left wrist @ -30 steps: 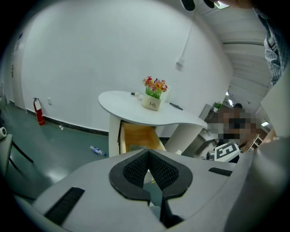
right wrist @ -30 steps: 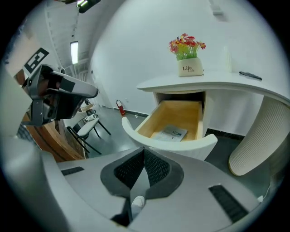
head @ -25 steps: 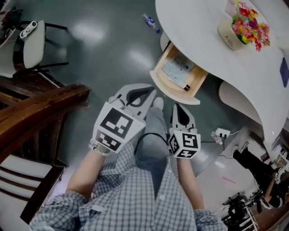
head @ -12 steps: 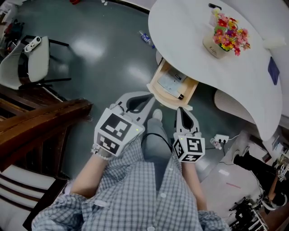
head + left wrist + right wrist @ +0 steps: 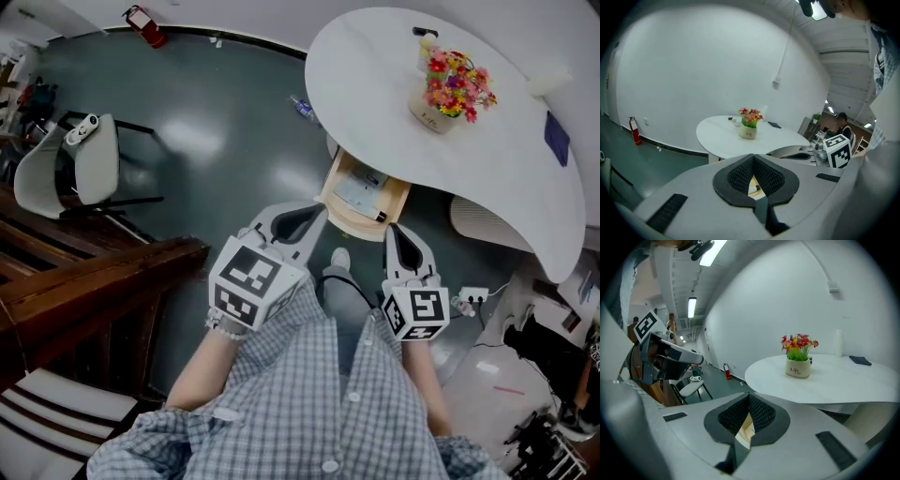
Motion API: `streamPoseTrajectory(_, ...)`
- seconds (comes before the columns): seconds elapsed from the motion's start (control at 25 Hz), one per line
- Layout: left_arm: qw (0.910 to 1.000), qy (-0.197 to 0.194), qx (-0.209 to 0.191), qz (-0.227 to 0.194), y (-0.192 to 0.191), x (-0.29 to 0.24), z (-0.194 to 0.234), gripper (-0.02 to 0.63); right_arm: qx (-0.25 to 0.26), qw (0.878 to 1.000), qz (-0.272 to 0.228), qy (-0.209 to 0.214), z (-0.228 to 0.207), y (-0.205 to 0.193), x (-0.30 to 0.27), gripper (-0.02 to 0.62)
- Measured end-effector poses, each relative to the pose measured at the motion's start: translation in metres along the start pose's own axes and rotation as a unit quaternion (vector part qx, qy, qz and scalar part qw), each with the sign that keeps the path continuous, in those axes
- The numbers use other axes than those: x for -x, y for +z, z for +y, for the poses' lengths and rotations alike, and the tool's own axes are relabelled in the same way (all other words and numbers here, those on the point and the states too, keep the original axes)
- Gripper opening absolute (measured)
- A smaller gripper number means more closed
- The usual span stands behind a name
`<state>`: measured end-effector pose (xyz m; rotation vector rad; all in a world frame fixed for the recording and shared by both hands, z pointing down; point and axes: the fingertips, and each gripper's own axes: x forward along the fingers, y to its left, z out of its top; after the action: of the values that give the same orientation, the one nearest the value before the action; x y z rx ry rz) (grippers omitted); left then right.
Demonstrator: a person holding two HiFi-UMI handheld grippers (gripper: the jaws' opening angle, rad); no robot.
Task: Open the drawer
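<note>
A light wooden drawer [image 5: 364,197] stands pulled out from under the round white table [image 5: 375,66], with papers and a dark pen inside. My left gripper [image 5: 315,210] hangs in the air short of the drawer's front, its jaws shut on nothing. My right gripper [image 5: 395,231] is beside it, just right of the drawer, also shut and empty. In the left gripper view the closed pads [image 5: 740,174] frame a sliver of the drawer [image 5: 753,187]. The right gripper view shows the same past its pads [image 5: 759,413]. Neither gripper touches the drawer.
A flower pot [image 5: 439,92] and a dark blue item [image 5: 556,139] sit on the table. A white chair [image 5: 89,164] and dark wooden furniture [image 5: 94,281] stand to the left. A power strip [image 5: 469,300] lies on the floor at right, a bottle [image 5: 302,107] beyond the drawer.
Both grippers have risen and stayed shut. The drawer and table now look smaller and farther away. The drawer has stayed open.
</note>
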<state>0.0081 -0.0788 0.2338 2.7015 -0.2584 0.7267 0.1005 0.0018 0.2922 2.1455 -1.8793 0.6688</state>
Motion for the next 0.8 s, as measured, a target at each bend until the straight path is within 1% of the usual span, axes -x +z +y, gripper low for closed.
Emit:
streamPoseTrajectory(0.36,0.9996,-0.004,-0.006,-0.029,0.031,0.008,-0.002,0.005,0.019,0.999,-0.047,-0.006,-0.008,0.052,0.011,0.009)
streamPoseTrajectory(0.48,0.9996,0.0,-0.008,-0.028,0.033,0.013,0.0,0.005,0.013,0.998,-0.059,-0.004,-0.005,0.061,0.011,0.009)
streamPoseTrajectory(0.64,0.9994,0.001,-0.007,-0.033,0.04,0.013,0.001,0.005,0.017,0.997,-0.073,-0.005,-0.007,0.073,0.009,0.009)
streamPoseTrajectory(0.8,0.9995,-0.001,-0.016,-0.028,0.042,0.013,-0.001,0.005,0.019,0.996,-0.082,-0.006,-0.009,0.081,0.009,0.009)
